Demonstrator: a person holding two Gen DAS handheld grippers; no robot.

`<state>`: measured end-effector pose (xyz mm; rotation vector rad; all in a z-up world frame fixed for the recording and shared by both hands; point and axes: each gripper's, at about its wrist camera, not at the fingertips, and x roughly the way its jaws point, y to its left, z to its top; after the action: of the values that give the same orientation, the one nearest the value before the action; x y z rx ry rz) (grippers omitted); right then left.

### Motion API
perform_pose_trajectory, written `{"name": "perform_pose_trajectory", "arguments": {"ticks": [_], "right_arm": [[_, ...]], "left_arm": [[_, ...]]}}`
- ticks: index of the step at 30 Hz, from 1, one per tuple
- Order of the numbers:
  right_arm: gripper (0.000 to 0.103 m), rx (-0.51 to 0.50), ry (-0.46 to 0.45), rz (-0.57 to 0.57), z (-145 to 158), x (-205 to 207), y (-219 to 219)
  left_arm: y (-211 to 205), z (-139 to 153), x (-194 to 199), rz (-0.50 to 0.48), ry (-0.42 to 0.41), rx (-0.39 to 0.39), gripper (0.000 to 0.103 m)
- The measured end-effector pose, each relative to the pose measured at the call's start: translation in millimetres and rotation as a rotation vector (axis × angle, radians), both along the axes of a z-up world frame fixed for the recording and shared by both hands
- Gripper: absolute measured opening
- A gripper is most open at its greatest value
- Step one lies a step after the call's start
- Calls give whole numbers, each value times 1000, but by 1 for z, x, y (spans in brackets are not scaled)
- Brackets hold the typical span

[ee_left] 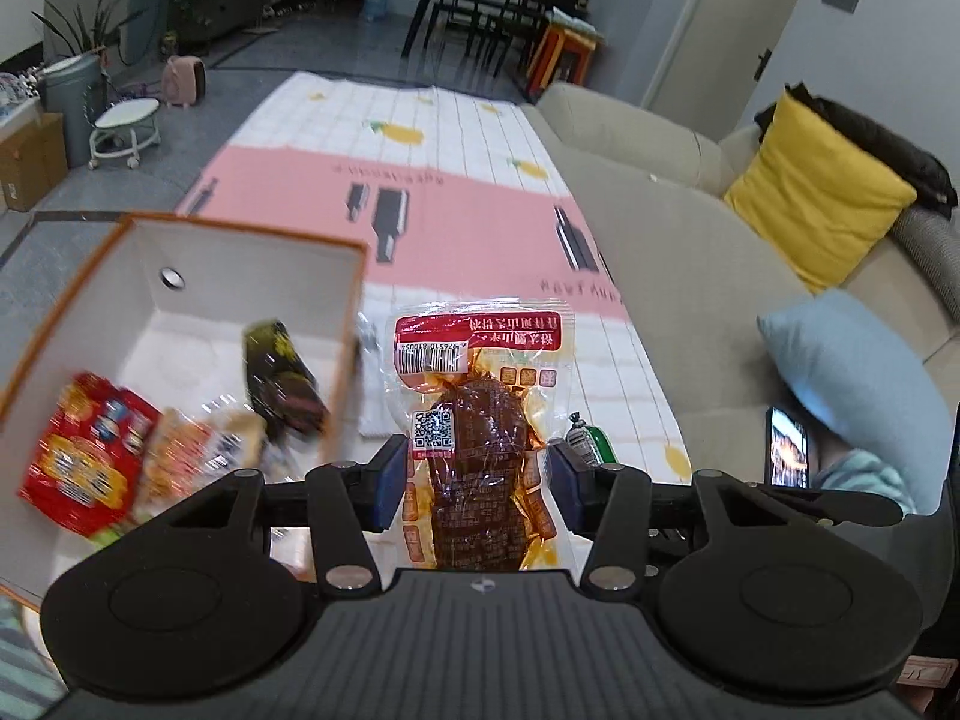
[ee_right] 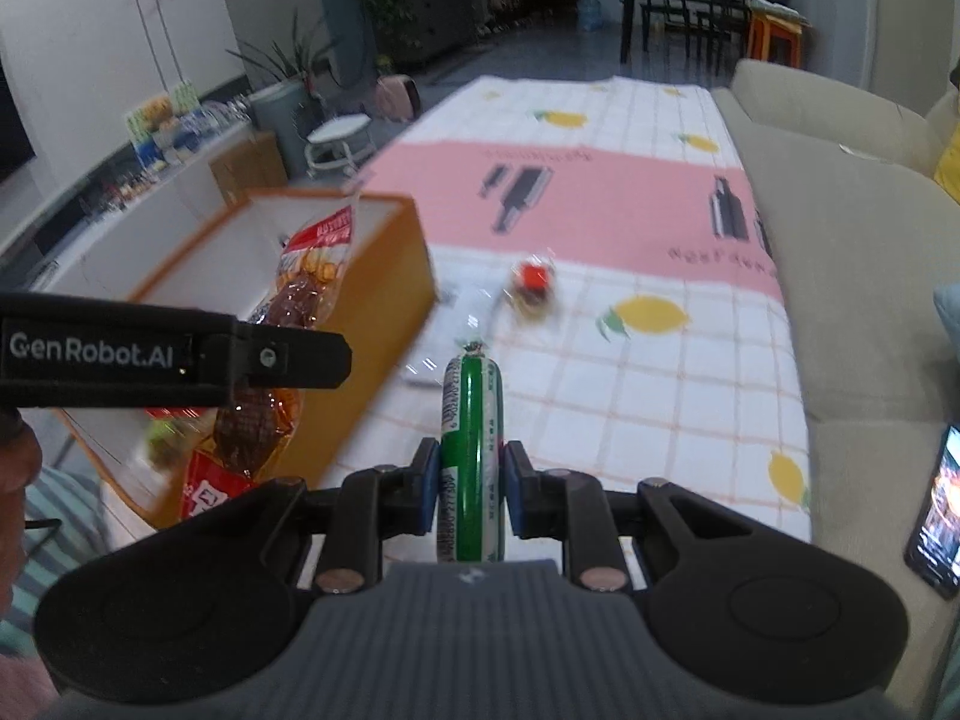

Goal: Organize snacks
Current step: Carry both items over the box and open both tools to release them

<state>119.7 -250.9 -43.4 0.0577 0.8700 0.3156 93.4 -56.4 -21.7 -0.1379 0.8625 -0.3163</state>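
Hard to read inside the orange-rimmed box [ee_left: 252, 276]: motion blur smears a red snack bag [ee_left: 84, 456], a paler orange packet [ee_left: 180, 462] and a dark yellow-printed packet [ee_left: 279, 378], all lying on its white floor. Near corner of the box cut off at the frame edge and behind the gripper body. Print on every wrapper too blurred or too small to make out, apart from a barcode and a QR code.

Left gripper [ee_left: 474, 480] clamped on a clear vacuum pouch of brown braised meat [ee_left: 474, 420], blue pads pressing its two side edges. Pouch held above the blanket just right of the box wall, long axis running away from the camera, red barcode end pointing far, lower end hidden behind the gripper body. In the right wrist view the same pouch [ee_right: 288, 312] partly covered by the left gripper's black strap, hanging in front of the box [ee_right: 384, 276].

Right gripper [ee_right: 468, 480] pinching a green-wrapped sausage stick [ee_right: 471, 450] between narrowly set fingers. Stick lengthwise along the fingers, crimped tip pointing forward and away, near end lost behind the gripper body. From the left wrist view only its tip [ee_left: 588, 438] peeking out beside the right finger.

Farther on the lemon-print blanket [ee_right: 660, 372], a small red-topped snack [ee_right: 531, 285], blurred beyond naming, beside clear wrappers [ee_right: 456, 324]. A phone [ee_right: 936, 510] on the sofa [ee_right: 840, 276], half cut by the frame.
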Motion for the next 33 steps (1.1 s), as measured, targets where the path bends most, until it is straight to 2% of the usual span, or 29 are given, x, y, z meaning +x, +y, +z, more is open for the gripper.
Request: {"name": "perform_pose_trajectory", "arguments": {"ticks": [7, 14, 19, 24, 33], "right_arm": [[19, 32, -38, 66, 26, 7, 35], [19, 49, -51, 149, 39, 27, 80], [19, 37, -27, 192, 36, 45, 111], [19, -30, -6, 234, 21, 63, 139], [19, -111, 34, 276, -5, 89, 168]], "left_arm": [[40, 26, 8, 32, -36, 16, 56], [74, 36, 25, 42, -43, 90, 56], [90, 27, 44, 31, -17, 135, 56], [103, 9, 63, 10, 34, 172, 56], [107, -27, 88, -40, 117, 235, 56]]}}
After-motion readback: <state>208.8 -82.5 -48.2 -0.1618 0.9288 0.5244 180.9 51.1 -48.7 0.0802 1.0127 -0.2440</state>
